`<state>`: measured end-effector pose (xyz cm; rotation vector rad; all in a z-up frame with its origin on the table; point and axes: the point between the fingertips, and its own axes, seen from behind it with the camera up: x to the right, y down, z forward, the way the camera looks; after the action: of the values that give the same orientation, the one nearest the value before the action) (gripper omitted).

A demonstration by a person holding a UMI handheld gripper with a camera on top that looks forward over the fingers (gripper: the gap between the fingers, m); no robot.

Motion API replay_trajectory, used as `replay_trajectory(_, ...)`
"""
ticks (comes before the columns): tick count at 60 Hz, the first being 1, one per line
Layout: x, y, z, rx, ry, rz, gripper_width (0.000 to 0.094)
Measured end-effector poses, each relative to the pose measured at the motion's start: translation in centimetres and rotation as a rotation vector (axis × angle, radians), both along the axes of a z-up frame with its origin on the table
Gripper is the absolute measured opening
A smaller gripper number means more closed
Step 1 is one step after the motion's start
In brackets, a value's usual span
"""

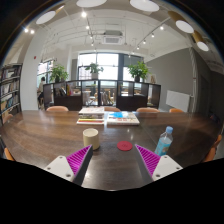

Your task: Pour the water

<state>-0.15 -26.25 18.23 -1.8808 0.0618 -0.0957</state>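
Claw (113, 158): fingers spread wide, nothing between them, pink pads (80, 158) facing inward across an empty gap. It hovers over the near edge of the dark wooden bench (40, 135).

Task items on the bench:
- Water bottle (165, 141): clear with a blue tint, standing upright, long axis vertical. Lies ahead of the claw and to the right, just beyond the tip of the right finger, outside the gap.
- Cup (91, 137): pale, upright, mouth up. Lies ahead and slightly left of the claw's midline, just beyond the left finger.
- Small red disc (124, 146), flat on the bench between cup and bottle, almost dead ahead. Possibly the bottle's cap; cannot confirm.

Bottle and cup stand apart, with the disc between them.

Farther back: a stack of books (92, 118) and another flat book or box (123, 118) near the bench's far side, clear of the working area.

Judgement: pour not yet begun; the bottle is ungrasped. The key relation is the bottle's offset to the right of the claw's axis. The claw needs to shift right and forward so the upright bottle body enters the gap side-on. The pour then runs leftward toward the cup.
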Motion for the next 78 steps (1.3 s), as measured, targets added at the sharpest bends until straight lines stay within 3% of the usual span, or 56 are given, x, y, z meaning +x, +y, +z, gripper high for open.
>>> replay_trajectory(9, 1.7, 0.5, -0.1, 0.057, -0.036, 0.007, 0.0849)
replay_trajectory(17, 6.6, 1.2, -3.2, 0.095, -0.080, -0.005, 0.0849)
replay_trajectory(29, 17.2, 2.1, -7.4, 0.067, -0.054, -0.121, 0.0849)
replay_trajectory(36, 21.8, 3.6, -8.0, 0.075, -0.034, -0.146, 0.0834)
replay_trajectory(58, 27.0, 12.5, -9.2, 0.124, -0.042, -0.113, 0.0832)
replay_trajectory(64, 27.5, 14.2, -9.5, 0.159, -0.023, -0.120, 0.0744)
replay_trajectory(71, 27.1, 15.0, -9.2, 0.188, -0.015, -0.106, 0.0488)
replay_trajectory(78, 27.3, 15.2, -9.1, 0.193, -0.025, -0.110, 0.0412)
